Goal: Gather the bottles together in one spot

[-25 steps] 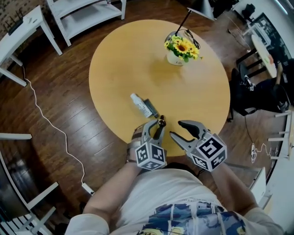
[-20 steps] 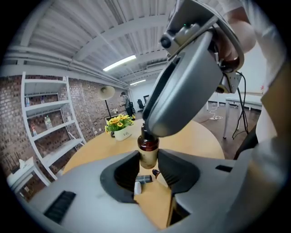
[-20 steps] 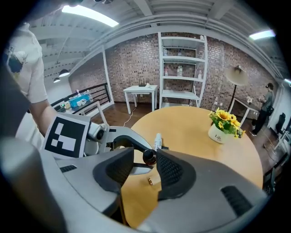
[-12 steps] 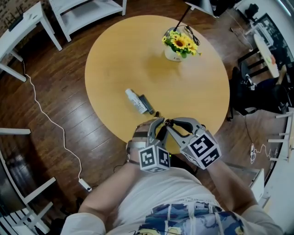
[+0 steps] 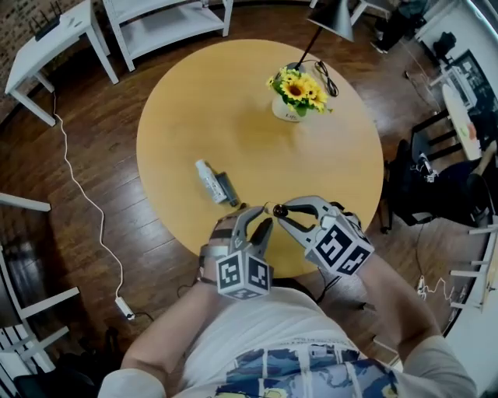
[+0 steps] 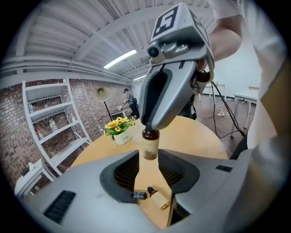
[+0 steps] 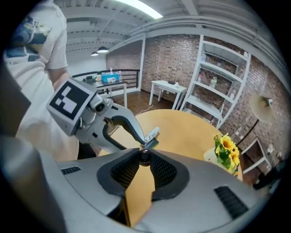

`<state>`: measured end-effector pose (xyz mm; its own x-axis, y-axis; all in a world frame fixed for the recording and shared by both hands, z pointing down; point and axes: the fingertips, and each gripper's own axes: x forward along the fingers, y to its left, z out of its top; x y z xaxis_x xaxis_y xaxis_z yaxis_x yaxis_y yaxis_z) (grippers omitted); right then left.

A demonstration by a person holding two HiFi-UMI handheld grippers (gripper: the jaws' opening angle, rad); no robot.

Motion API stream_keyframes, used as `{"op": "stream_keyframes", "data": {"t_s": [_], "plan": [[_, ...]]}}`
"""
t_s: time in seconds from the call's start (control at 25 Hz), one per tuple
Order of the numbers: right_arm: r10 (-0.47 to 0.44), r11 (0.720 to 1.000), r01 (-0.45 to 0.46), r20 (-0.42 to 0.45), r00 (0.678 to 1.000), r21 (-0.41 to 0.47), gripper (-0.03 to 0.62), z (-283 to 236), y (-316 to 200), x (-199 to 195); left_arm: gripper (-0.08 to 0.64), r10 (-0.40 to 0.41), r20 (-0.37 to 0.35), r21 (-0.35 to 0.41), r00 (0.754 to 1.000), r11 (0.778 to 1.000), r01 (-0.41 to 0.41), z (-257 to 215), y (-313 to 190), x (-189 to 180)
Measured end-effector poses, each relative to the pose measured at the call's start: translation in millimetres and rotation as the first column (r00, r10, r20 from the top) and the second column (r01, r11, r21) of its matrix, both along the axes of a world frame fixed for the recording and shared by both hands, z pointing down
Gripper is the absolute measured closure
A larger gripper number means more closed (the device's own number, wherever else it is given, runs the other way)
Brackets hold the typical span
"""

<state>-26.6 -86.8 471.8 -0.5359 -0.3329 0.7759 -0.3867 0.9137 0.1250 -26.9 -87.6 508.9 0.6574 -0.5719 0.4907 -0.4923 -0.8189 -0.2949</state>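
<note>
A small amber bottle (image 6: 150, 146) with a dark cap (image 7: 144, 156) hangs upright above the near edge of the round wooden table (image 5: 311, 163). My left gripper (image 5: 262, 223) holds its body from below, and its jaws are starting to open. From the right, my right gripper (image 5: 278, 210) is shut on the cap. On the table to the left lie a white bottle (image 5: 207, 180) and a dark bottle (image 5: 226, 187), side by side. The left gripper view shows a pale labelled bottle (image 6: 160, 200) lying on the tabletop below my jaws.
A white pot of yellow flowers (image 5: 296, 95) stands at the table's far side, next to a lamp stand (image 5: 315, 35). White shelving (image 5: 163, 19) and a white side table (image 5: 50, 43) stand beyond. A cable (image 5: 85, 202) runs over the wooden floor on the left.
My right gripper swung in from the right and shut on the cap of the bottle held by the left gripper. The two grippers now meet over the table's near edge.
</note>
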Motion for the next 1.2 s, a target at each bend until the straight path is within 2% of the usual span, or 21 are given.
{"op": "stream_keyframes", "data": {"t_s": [0.12,0.28,0.4,0.6,0.8,0.88,1.0,1.2], "plan": [[-0.073,0.997,0.074,-0.051,0.996,0.017,0.528,-0.5,-26.7,35.5,0.428,-0.091,-0.033,-0.064,0.995,0.994,0.089,-4.6,-7.8,-7.2],[-0.118,0.993,0.12,-0.077,0.99,0.02,0.528,4.5,-75.7,80.2,0.428,-0.226,-0.124,-0.211,0.966,0.957,0.197,-10.1,-6.8,-20.7],[-0.096,0.995,0.097,-0.061,0.994,0.011,0.528,16.0,-123.0,101.4,0.428,-0.317,-0.159,-0.285,0.935,0.922,0.264,-12.8,-3.3,-31.7],[0.018,0.998,-0.019,-0.028,0.999,-0.056,0.528,56.8,-195.8,117.7,0.428,-0.441,-0.209,-0.421,0.873,0.846,0.327,-10.5,6.0,-43.8],[0.121,0.986,-0.123,-0.025,0.992,-0.108,0.529,102.3,-247.7,117.1,0.428,-0.486,-0.203,-0.48,0.85,0.806,0.347,-12.4,11.6,-49.9],[0.149,0.981,-0.151,-0.028,0.989,-0.121,0.529,116.2,-261.5,114.5,0.428,-0.5,-0.199,-0.486,0.843,0.797,0.358,-13.3,12.2,-51.3],[0.177,0.974,-0.178,-0.019,0.984,-0.143,0.528,129.6,-275.2,106.8,0.428,-0.516,-0.192,-0.491,0.834,0.787,0.374,-14.4,14.8,-52.2],[0.191,0.97,-0.193,-0.028,0.981,-0.145,0.529,142.4,-289.2,96.7,0.428,-0.548,-0.176,-0.525,0.818,0.755,0.393,-10.8,21.9,-56.6]]}}
